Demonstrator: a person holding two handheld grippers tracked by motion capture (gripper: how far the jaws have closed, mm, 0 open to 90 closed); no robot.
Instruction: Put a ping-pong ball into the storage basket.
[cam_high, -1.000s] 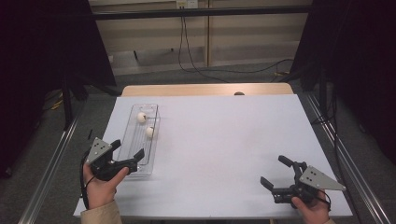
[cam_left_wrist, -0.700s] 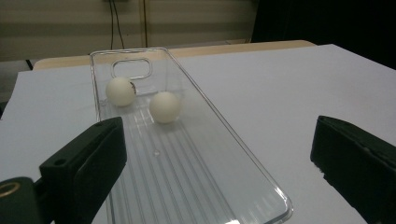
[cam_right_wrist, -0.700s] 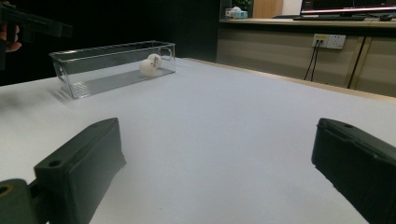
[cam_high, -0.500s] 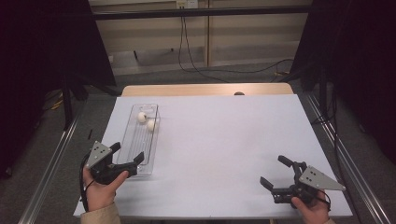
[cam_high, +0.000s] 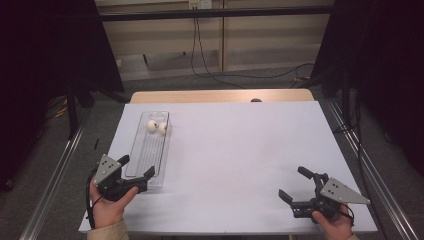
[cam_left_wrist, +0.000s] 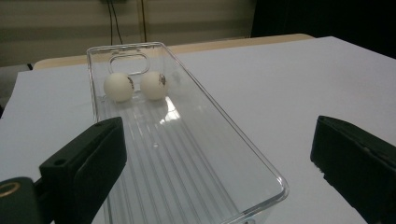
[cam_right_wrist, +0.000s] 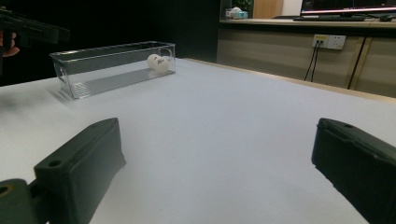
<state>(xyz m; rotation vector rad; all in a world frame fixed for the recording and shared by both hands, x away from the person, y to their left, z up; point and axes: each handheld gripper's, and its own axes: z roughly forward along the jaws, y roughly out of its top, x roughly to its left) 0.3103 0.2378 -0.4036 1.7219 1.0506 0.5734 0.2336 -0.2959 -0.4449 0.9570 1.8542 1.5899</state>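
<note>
Clear tray (cam_left_wrist: 187, 154) dead ahead of wide-open, empty left gripper (cam_high: 134, 174), long axis running away; right gripper (cam_high: 295, 187) open, empty, far off.

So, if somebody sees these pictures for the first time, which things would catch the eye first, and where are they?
Probably the clear tray on the left part of the white table, with two white balls lying side by side at its far end. Next come the two black grippers at the near edge: the left gripper open at the tray's near end, and the right gripper open over bare table.
</note>
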